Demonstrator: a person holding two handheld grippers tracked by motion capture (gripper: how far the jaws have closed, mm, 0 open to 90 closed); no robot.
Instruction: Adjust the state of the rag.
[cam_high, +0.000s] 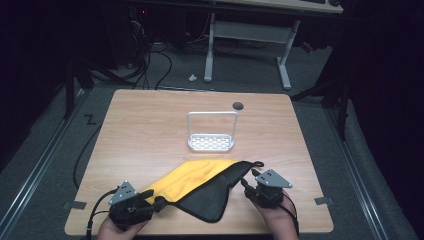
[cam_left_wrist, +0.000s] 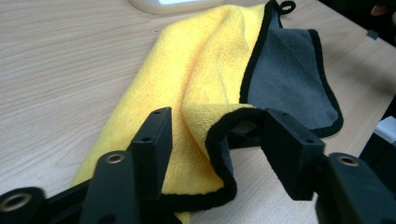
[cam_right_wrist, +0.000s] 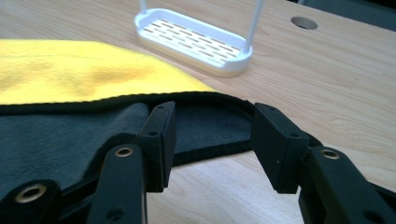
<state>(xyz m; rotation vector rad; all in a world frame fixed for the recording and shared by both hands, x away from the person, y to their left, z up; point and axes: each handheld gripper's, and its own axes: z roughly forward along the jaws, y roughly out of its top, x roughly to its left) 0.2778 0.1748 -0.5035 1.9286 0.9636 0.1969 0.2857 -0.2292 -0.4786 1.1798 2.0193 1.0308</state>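
A cloth (cam_high: 192, 180), yellow on one face and dark grey on the other with a black border, lies crumpled on the near part of the wooden table (cam_high: 150, 130). My left gripper (cam_high: 156, 202) is at its near-left corner. In the left gripper view that gripper (cam_left_wrist: 217, 140) is open, and a raised fold of the cloth (cam_left_wrist: 201, 79) stands between the jaws without being pinched. My right gripper (cam_high: 247, 184) is at the cloth's right end. It (cam_right_wrist: 212, 140) is open too, with the grey side's bordered edge (cam_right_wrist: 205, 128) lying between and under the jaws.
A white slotted rack (cam_high: 211, 142) with a tall wire handle stands just beyond the cloth at mid-table; it is seen close by as the rack (cam_right_wrist: 196, 39). A round cable hole (cam_high: 238, 105) is behind it. Another desk's legs (cam_high: 285, 65) and cables lie past the table.
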